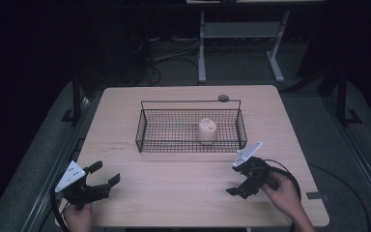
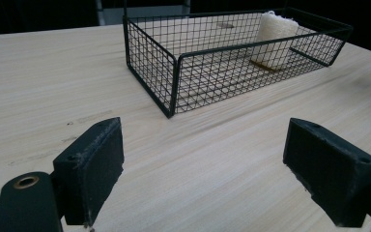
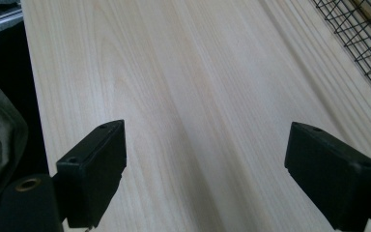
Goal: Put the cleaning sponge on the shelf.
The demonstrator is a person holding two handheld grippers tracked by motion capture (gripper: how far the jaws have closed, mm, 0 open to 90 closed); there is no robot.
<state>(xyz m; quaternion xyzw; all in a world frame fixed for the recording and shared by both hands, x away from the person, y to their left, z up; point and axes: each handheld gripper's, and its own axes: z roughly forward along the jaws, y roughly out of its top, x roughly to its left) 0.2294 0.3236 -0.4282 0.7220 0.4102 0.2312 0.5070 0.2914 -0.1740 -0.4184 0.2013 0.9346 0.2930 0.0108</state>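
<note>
Inside the black wire mesh basket [image 1: 146, 126], toward its right end, stood a pale cream, stubby cylinder-shaped object [image 1: 207, 130], upright on the basket floor and close to the near wall. In your left gripper view the same pale object [image 2: 274, 38] showed at the far right end of the rectangular basket [image 2: 149, 58], seen through the mesh, with a thin yellowish patch beneath it. The basket had a thin wire handle rising along its far side, and it sat on the light wooden table [image 1: 125, 193], roughly in the middle and a little toward the far edge. A small dark round disc [image 1: 223, 98] lay on the table just behind the basket's far right corner.

Your left gripper [image 1: 102, 175] was near the table's front left corner, well apart from the basket, its jaws spread wide with nothing between them. In its own view the left gripper [image 2: 203, 169] faced the basket's near corner over bare wood. Your left hand [image 1: 78, 217] held it from below at the table edge.

Your right gripper [image 1: 239, 183] was near the front right of the table, closer to the basket than the left but clear of it, tilted and pointing leftward. In its own view the right gripper [image 3: 205, 169] had its jaws wide apart and empty over bare wood, with a corner of mesh at the upper right. Your right hand [image 1: 282, 191] gripped it, a black cable looping behind.
</note>
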